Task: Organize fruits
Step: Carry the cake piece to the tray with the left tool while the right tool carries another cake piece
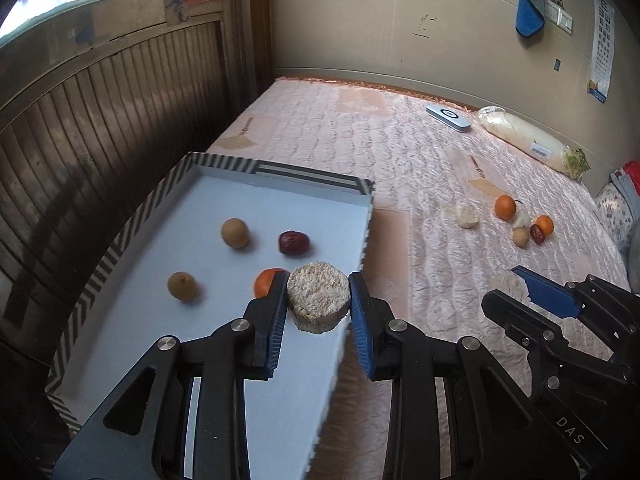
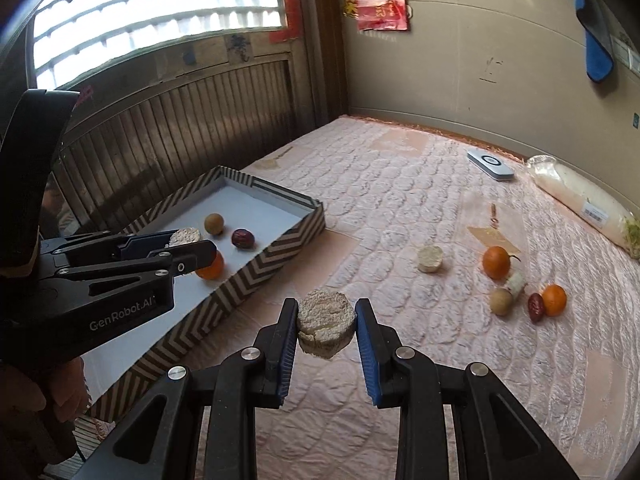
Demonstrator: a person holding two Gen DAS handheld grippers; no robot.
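My left gripper [image 1: 317, 280] is shut on a rough beige round chunk [image 1: 318, 308], held above the near right part of a striped-rimmed tray [image 1: 120, 248]. In the tray lie two brown longans [image 1: 235, 232], a red date [image 1: 293, 243] and an orange [image 1: 266, 282]. My right gripper [image 2: 326, 304] is shut on a second beige chunk [image 2: 326, 322] over the pink quilt, just right of the tray [image 2: 280, 256]. Further right on the quilt sit a pale chunk [image 2: 430, 259], two oranges [image 2: 496, 262], a longan [image 2: 501, 301] and a date [image 2: 535, 307].
A white flat device [image 2: 490, 164] and a wrapped white radish [image 2: 580, 200] lie at the far side of the bed. A dark slatted wooden wall [image 1: 100, 120] runs along the left behind the tray. A person's hand [image 2: 68, 392] holds the left gripper.
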